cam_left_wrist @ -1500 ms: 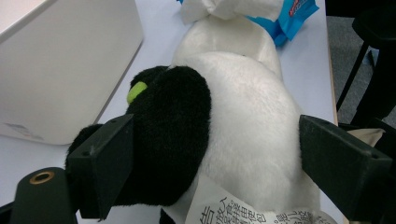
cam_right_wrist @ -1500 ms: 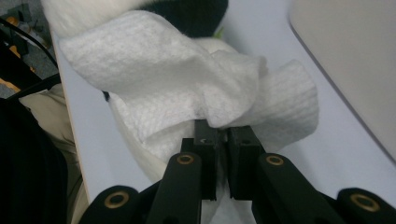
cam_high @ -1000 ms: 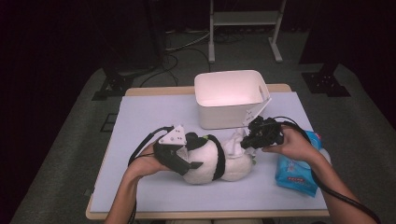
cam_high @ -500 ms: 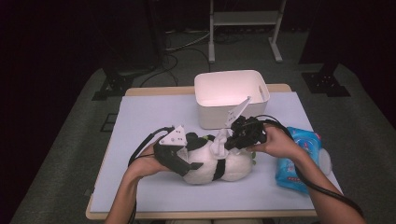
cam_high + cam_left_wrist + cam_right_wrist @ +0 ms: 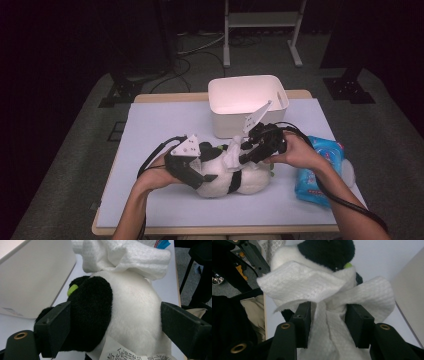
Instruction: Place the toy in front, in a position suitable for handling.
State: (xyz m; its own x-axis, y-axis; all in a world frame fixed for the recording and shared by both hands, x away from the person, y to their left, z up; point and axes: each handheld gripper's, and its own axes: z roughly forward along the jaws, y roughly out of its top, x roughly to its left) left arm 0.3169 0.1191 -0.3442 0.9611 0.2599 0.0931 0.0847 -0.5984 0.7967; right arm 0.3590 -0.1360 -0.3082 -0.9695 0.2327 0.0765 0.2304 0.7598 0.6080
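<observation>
1. White and black plush toy (image 5: 235, 175) is seen lying on the pale table (image 5: 150, 125), near its front edge and in front of the white bin (image 5: 247, 102).
2. Left gripper (image 5: 200, 177) is clamped on the toy from the left end; in the left gripper view its jaws are pressed against the black and white fur (image 5: 120, 315) on both sides, with a printed tag (image 5: 125, 353) showing below.
3. White wipe (image 5: 233, 155) is draped over the top of the toy; in the right gripper view it is bunched in folds (image 5: 322, 290).
4. Right gripper (image 5: 247, 152) is held over the toy's middle. Its jaws have just been opening; the wipe hangs between them, and a gap is visible beside each pad, so the wipe is noted as released.
5. Blue packet (image 5: 320, 170) is recorded lying at the right side of the table, behind the right hand (image 5: 295, 152).
</observation>
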